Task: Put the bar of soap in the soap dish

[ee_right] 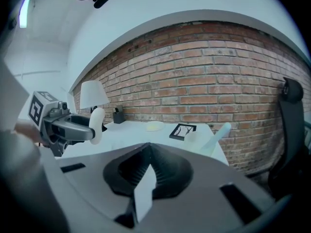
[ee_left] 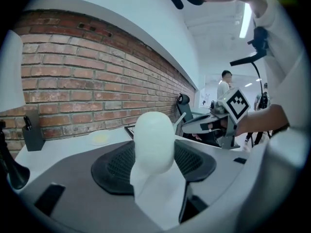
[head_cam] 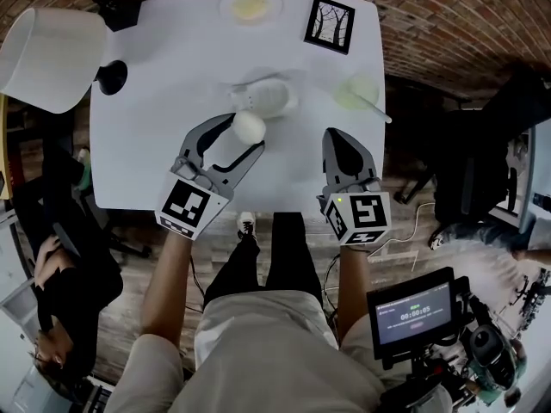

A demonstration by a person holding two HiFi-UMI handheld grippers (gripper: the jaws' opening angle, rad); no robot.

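A white oval bar of soap is held above the white table, with my left gripper shut on it. Up close in the left gripper view the soap stands upright between the jaws. Just beyond it on the table sits a white soap dish. My right gripper hovers over the table's front right part, shut with nothing in it; in the right gripper view its jaws meet, and the soap shows at the left.
A green cup with a stick in it stands right of the dish. At the back are a plate and a framed picture. A lamp and a black holder occupy the left back corner. Brick wall behind.
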